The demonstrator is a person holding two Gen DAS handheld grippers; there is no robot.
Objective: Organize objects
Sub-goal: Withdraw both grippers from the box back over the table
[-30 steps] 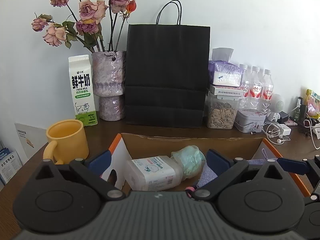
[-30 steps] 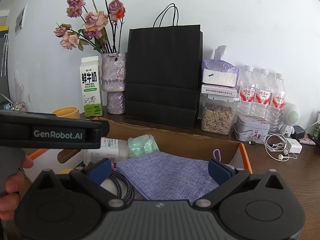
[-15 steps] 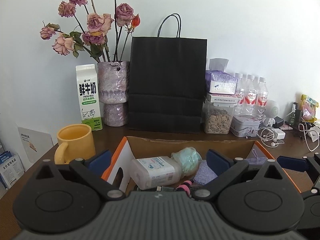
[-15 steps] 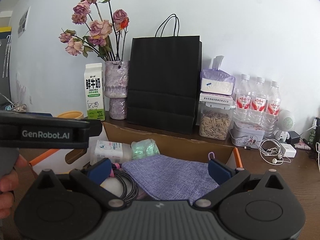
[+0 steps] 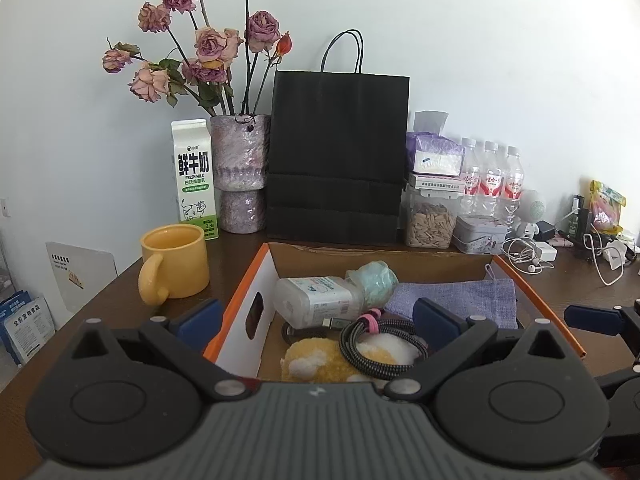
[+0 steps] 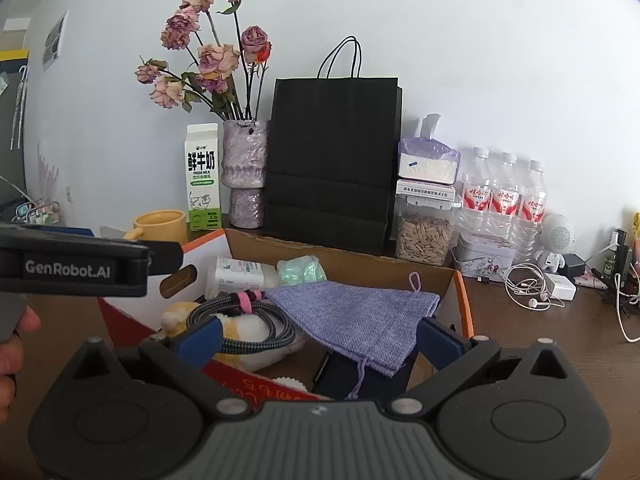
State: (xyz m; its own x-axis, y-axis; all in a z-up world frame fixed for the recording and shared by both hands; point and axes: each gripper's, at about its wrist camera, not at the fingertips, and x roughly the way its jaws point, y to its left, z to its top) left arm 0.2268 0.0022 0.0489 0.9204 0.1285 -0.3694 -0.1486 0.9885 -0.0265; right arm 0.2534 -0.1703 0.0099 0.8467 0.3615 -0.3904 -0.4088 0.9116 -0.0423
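At the left of the left view, the yellow ceramic mug (image 5: 175, 266) stood just beside the orange-edged cardboard box (image 5: 247, 289). Both tongs, left (image 5: 316, 315) and right (image 6: 319, 333), gaped wide, holding nothing. A careless swing could knock it over.

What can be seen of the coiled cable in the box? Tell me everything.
The coiled cable is a braided black-and-grey cord wound into a loose ring, bound at the top by a pink strap. A metal plug end shows beside the strap in the left wrist view. It lies flat inside the cardboard box, resting on a yellow-and-white plush toy, next to the purple cloth pouch. Nothing grips it.
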